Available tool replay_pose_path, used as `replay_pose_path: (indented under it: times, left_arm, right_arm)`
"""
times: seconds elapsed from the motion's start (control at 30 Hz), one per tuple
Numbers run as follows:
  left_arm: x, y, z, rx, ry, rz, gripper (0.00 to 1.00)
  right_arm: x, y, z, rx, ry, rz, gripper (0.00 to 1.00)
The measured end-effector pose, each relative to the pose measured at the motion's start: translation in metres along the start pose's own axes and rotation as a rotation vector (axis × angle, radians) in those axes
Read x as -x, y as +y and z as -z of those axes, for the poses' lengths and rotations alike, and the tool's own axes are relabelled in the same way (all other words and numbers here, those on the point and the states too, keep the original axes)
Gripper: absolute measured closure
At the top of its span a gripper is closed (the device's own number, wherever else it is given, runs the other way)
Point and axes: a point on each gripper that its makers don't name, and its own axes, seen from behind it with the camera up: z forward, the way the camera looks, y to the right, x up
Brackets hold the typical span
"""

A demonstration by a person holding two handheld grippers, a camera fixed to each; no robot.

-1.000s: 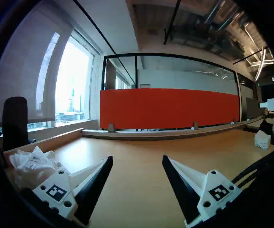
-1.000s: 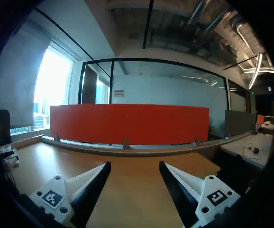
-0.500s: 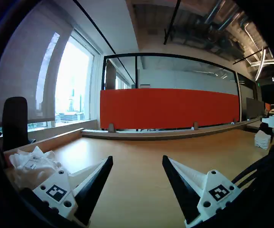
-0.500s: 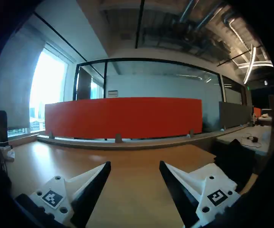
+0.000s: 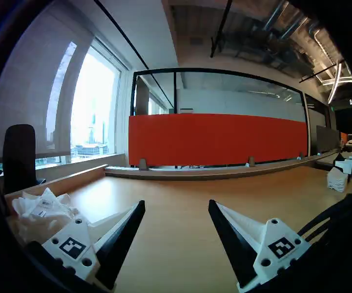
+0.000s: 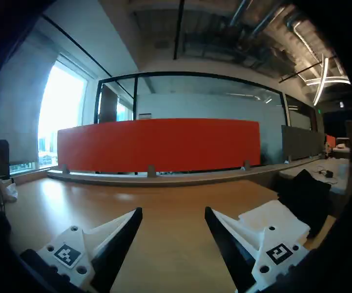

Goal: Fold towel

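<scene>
- A bare wooden desk (image 5: 185, 195) is stretching toward an orange partition (image 5: 215, 139), with a window (image 5: 95, 107) glowing at left.
- The left gripper (image 5: 176, 201) is hovering with jaws spread and empty, and crumpled white towels (image 5: 39, 212) are lying beside its left finger.
- The right gripper (image 6: 172, 208) is gaping empty, with a folded white towel (image 6: 273, 215) sitting just behind its right finger, near the desk edge.

Lit brightly by daylight from a blown-out window (image 5: 93, 105) at far left, with a pale sheen on the wooden desk (image 6: 58, 188) near it, dimmer toward the right under thin ceiling lamps (image 6: 322, 80), sharp mid-frame, strongly bent and darkened at the edges.
</scene>
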Motion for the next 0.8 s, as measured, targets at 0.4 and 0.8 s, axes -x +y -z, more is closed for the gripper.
replay_pose_path:
  times: [0.4, 0.8]
  left_arm:
    - [0.0, 0.0, 0.0, 0.0, 0.0, 0.0, 0.04]
    - [0.0, 0.0, 0.0, 0.0, 0.0, 0.0, 0.04]
  right_arm:
    - [0.006, -0.004, 0.003, -0.01, 0.013, 0.011, 0.01]
    - [0.004, -0.011, 0.006, -0.021, 0.023, 0.031, 0.01]
